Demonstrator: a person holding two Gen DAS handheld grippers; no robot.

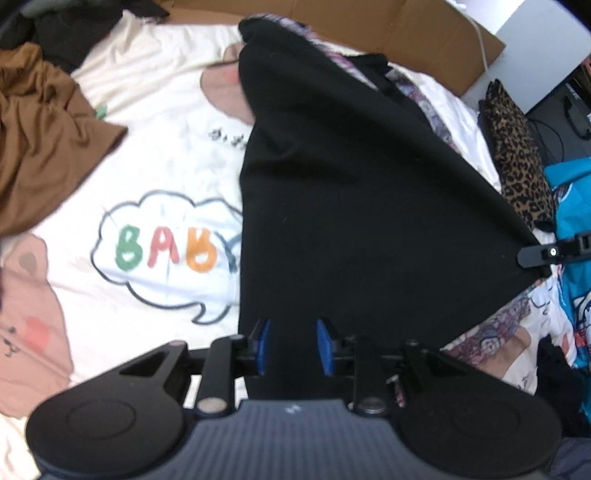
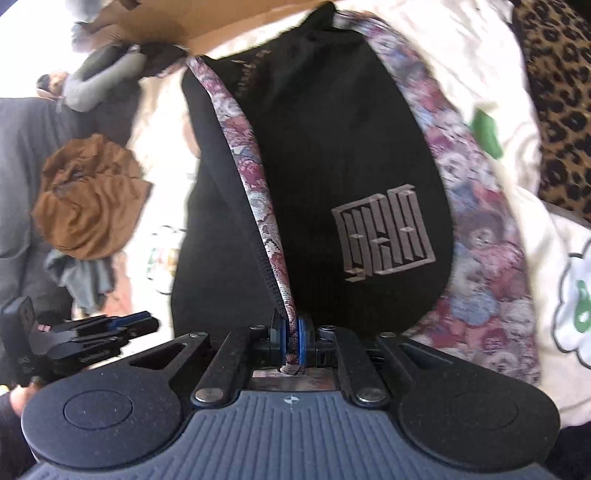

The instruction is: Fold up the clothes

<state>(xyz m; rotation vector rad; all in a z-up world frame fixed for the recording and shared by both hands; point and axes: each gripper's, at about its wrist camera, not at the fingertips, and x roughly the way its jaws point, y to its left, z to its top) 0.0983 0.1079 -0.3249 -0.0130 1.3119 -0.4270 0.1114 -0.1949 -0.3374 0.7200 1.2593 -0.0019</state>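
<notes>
A flat brown cardboard sheet [image 1: 424, 33] is lying at the far edge of the cream cartoon-printed bedsheet [image 1: 147, 147], partly overlapping it.

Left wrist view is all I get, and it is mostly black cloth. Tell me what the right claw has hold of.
Observer: The right claw is shut on the floral trim of the black garment.
Operator: Say what marks that garment.
Observer: A grey block logo shows on the face turned to the right camera.
Operator: Report my left claw from that side.
Observer: The left claw sits beside the garment's edge; I cannot tell whether it touches.
</notes>
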